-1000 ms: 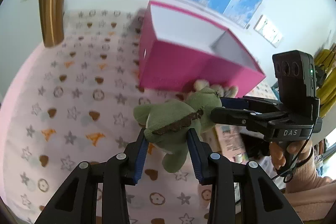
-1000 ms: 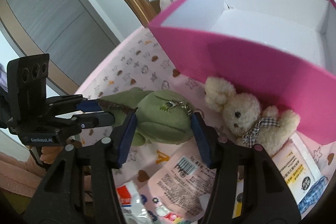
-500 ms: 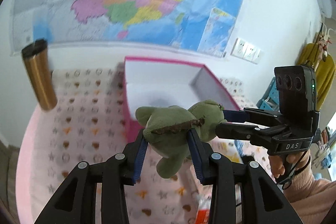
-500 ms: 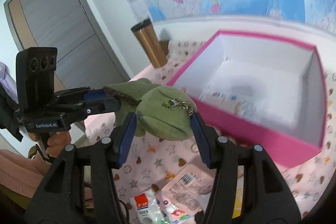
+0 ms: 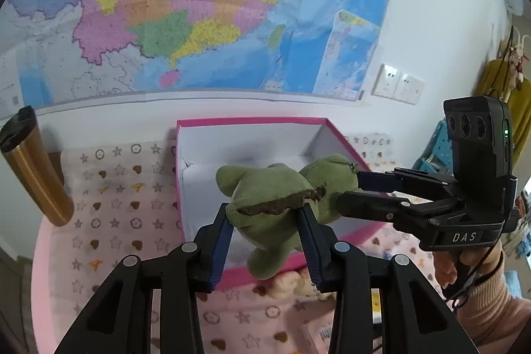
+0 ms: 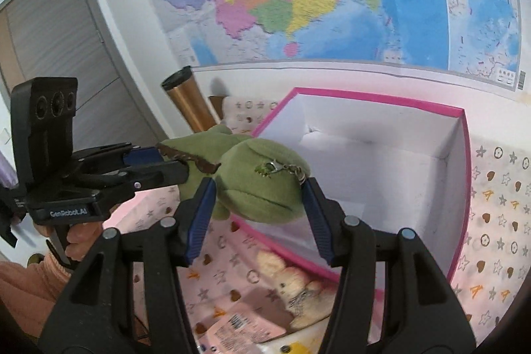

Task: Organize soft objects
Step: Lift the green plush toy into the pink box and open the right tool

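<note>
A green plush toy (image 5: 275,188) hangs in the air over the front part of the open pink box (image 5: 252,121), held from two sides. My left gripper (image 5: 264,208) is shut on its body end, near the brown ridge. My right gripper (image 6: 259,184) is shut on its head (image 6: 262,188), where a small metal clasp sits. Each gripper shows in the other's view: the right gripper (image 5: 350,188) comes in from the right, the left gripper (image 6: 172,163) from the left. The box (image 6: 375,97) has white inner walls. A cream plush bear (image 6: 298,284) lies on the cloth before the box.
A bronze thermos (image 5: 33,175) stands at the back left of the pink patterned tablecloth (image 5: 113,214). Printed packets (image 6: 239,324) lie near the front edge beside the bear. A wall map hangs behind the table. A hand in a pink sleeve (image 5: 478,297) holds the right gripper.
Both grippers have risen with the green plush, from just above the cloth before the box to over its front wall. The cream bear has stayed on the cloth.
</note>
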